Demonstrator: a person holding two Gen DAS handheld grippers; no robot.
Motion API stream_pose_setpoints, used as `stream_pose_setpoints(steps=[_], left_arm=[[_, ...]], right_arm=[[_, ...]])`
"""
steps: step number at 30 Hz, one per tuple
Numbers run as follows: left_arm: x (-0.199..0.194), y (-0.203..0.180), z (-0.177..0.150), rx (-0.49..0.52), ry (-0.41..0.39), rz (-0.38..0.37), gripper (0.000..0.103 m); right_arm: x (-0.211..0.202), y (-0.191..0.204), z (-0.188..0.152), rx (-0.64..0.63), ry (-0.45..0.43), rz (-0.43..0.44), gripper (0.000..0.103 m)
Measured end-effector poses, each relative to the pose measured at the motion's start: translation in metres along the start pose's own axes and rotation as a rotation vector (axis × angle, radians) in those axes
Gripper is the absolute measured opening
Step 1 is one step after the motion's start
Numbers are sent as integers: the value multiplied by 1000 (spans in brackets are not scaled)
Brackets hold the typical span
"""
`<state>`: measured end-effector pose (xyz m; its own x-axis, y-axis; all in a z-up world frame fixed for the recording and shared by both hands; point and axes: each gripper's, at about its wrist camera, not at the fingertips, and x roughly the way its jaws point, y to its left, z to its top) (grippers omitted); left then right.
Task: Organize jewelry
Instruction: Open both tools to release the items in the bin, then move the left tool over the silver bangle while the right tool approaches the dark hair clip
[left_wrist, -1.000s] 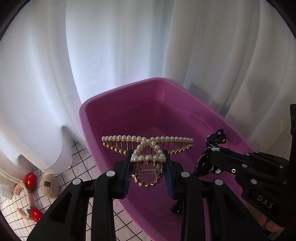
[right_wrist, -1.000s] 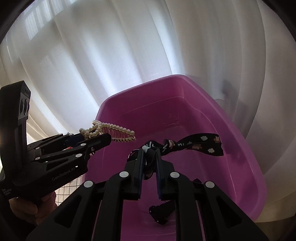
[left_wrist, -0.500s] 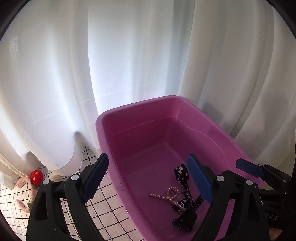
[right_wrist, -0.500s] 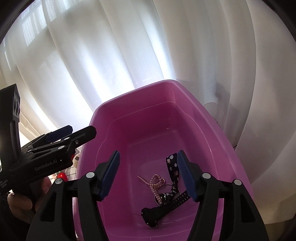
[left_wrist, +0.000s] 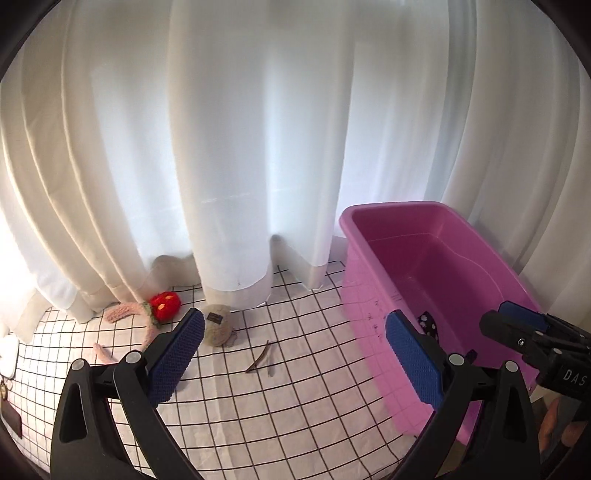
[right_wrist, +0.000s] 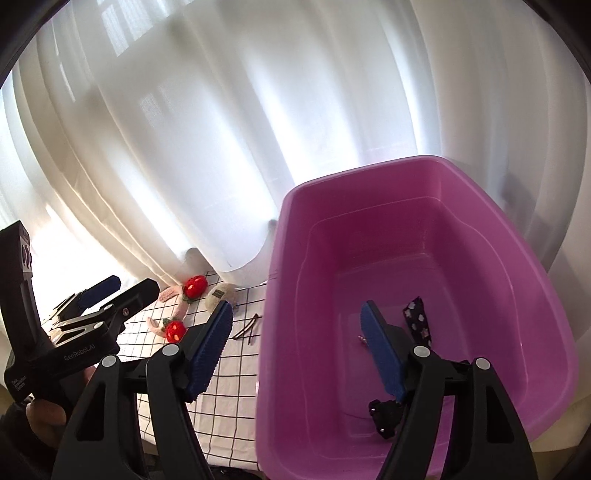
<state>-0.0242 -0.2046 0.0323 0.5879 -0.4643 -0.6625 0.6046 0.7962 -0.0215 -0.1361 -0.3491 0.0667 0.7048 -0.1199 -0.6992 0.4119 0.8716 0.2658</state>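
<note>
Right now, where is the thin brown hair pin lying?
In the left wrist view the hair pin lies on the grid cloth, between the beige plush clip and the pink bin.

bin: pink plastic tub, upright, open top, right side of the checked cloth
ribbon: black strap with pale floral print, lies inside bin on its floor, part hidden
pearl piece: only a small bit shows in bin, left of ribbon
strawberry headband: pink fuzzy band, red berries, on cloth far left by curtain
beige hair tie: round, fuzzy, just right of headband
hairpin: thin, dark, flat on cloth between hair tie and bin
</note>
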Motion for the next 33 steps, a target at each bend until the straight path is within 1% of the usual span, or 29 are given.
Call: stream_pose_setpoints(steps=[5, 8, 10, 12, 15, 17, 19, 24, 28, 33], left_arm=[[-20, 88, -28, -97, 9, 118, 97], [-29, 138, -47, -121, 20, 234, 97], [-33, 170, -62, -144, 36, 288, 97], [-33, 198, -78, -184, 65, 325, 97], [-31, 230, -109, -257, 119, 327, 97], [-26, 238, -130, -288, 156, 303, 97], [-20, 238, -151, -292, 194, 280, 97], [2, 213, -195, -243, 289, 237, 97], [12, 197, -220, -273, 332, 187, 97], [25, 183, -243, -326, 373, 169, 97]], right_arm=[[11, 53, 3, -83, 7, 80, 71], [24, 83, -2, -114, 44, 120, 71], [35, 101, -8, -142, 69, 140, 71], [46, 115, -15, -162, 107, 152, 71], [64, 131, -27, -173, 164, 163, 71], [77, 138, -36, -177, 194, 159, 71], [89, 140, -44, -175, 216, 136, 71], [116, 135, -66, -152, 291, 95, 71], [137, 131, -79, -159, 327, 74, 71], [163, 124, -89, -161, 356, 65, 71]])
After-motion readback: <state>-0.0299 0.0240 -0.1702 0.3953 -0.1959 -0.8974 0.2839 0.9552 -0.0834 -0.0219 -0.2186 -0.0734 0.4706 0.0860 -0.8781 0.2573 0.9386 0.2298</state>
